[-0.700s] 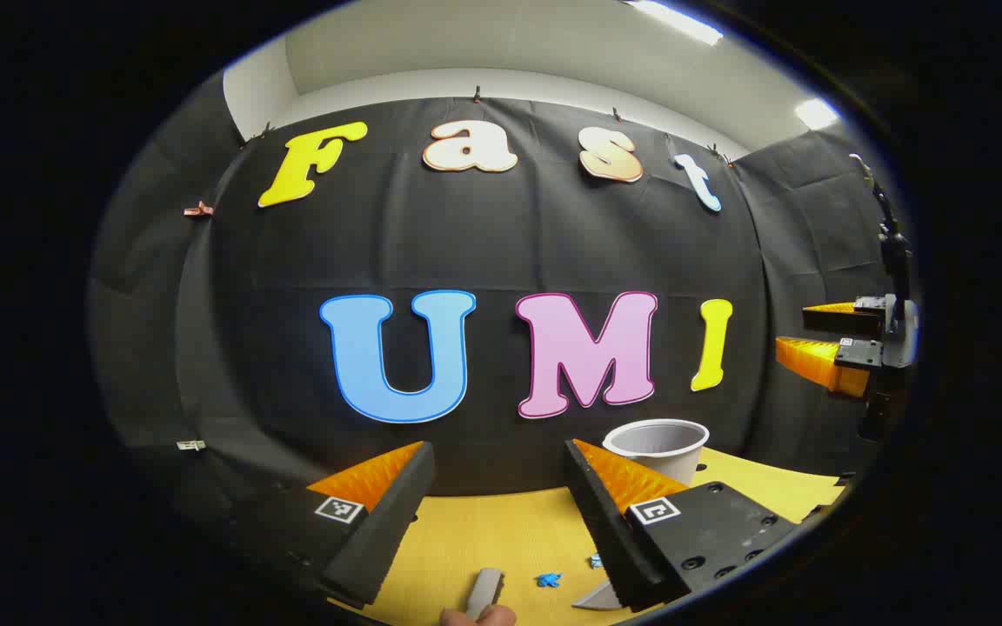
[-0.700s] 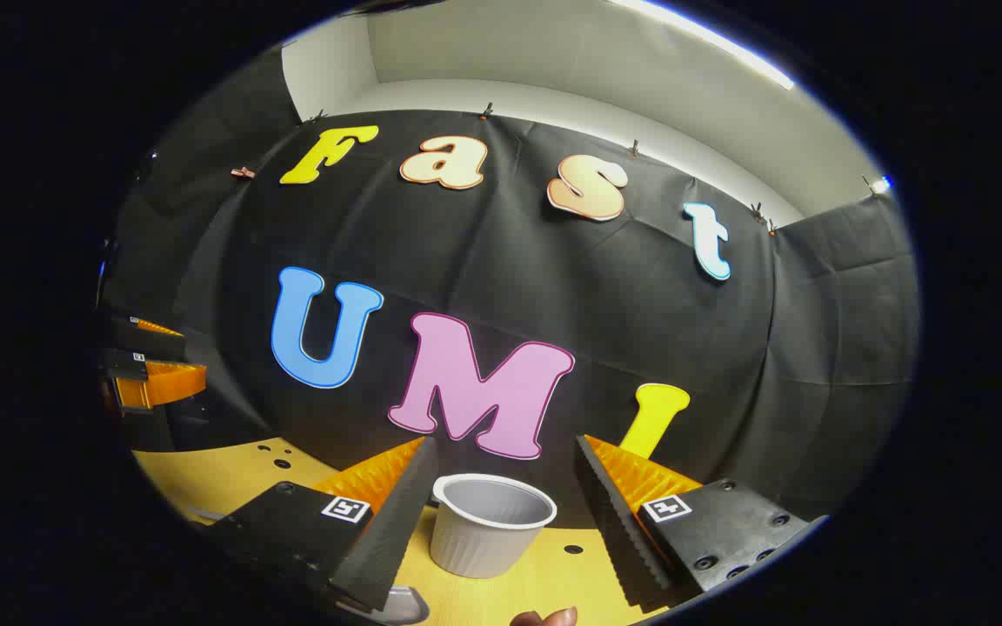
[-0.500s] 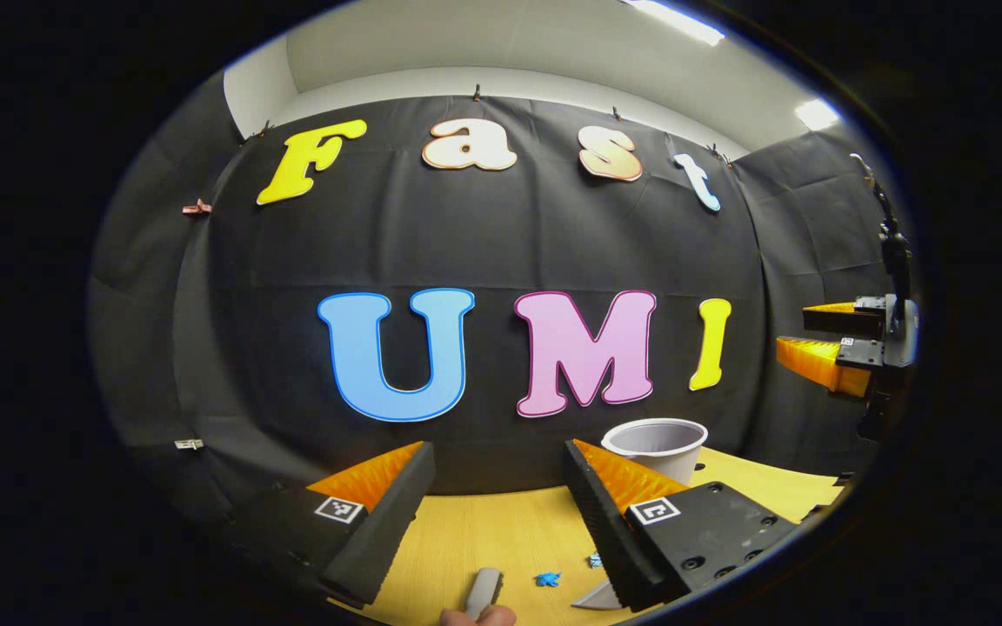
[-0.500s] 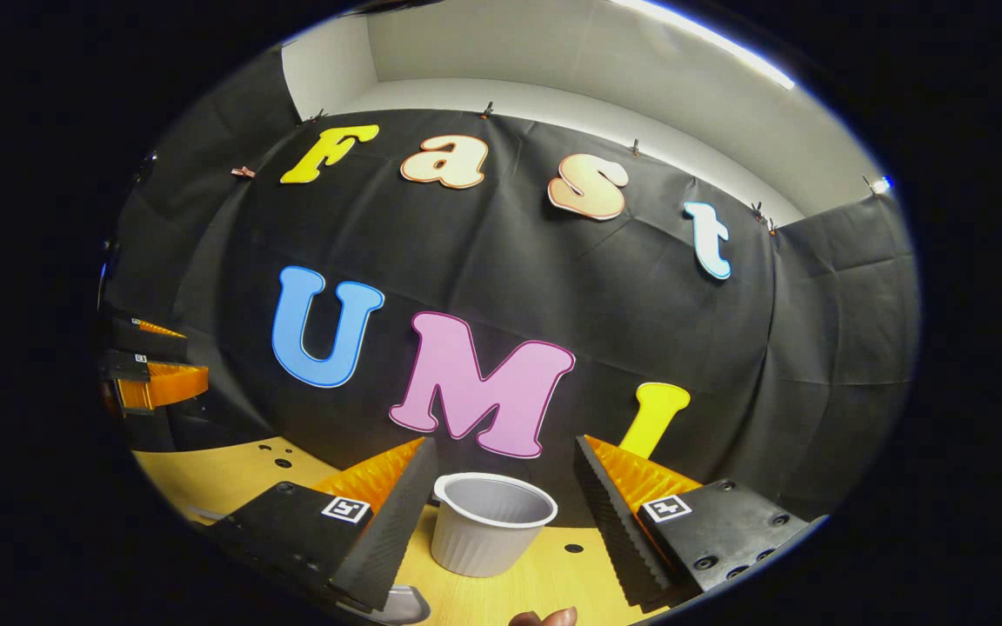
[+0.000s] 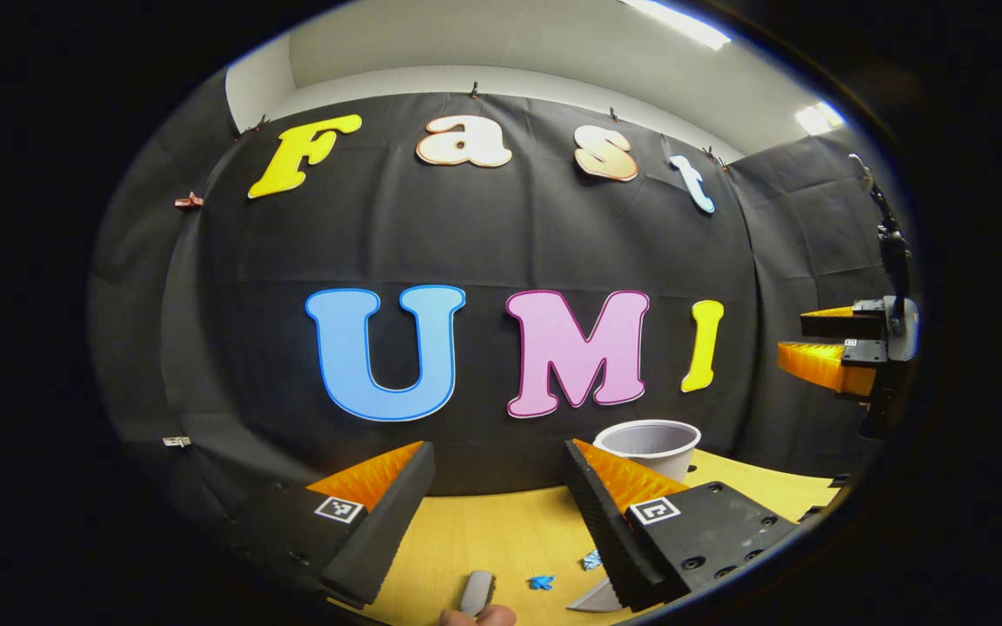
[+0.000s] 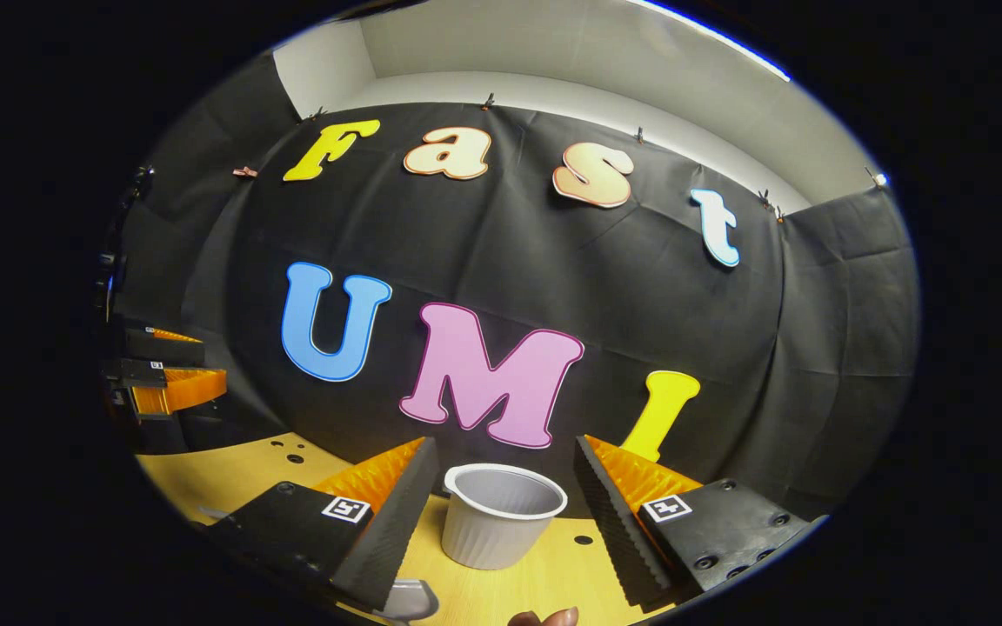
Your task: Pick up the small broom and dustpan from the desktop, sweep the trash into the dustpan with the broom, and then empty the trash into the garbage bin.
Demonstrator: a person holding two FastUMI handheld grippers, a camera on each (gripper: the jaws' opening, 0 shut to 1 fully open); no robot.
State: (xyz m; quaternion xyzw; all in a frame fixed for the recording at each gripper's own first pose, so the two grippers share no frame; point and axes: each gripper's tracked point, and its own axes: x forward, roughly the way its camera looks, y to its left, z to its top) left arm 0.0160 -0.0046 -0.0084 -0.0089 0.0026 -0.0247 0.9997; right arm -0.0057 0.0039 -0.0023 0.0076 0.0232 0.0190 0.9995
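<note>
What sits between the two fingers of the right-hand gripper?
In the right gripper view, a white ribbed cup stands on the wooden desktop ahead of the open right gripper, framed between its fingers and untouched.

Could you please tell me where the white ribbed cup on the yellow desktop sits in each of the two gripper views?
Left gripper view: the white cup stands right of centre, low, just beyond the left hand-held gripper, at the desktop's far edge.
Right gripper view: the same cup is at bottom centre, framed between the fingers of the right hand-held gripper.
Shared landmark: the black cloth wall behind the cup.
</note>
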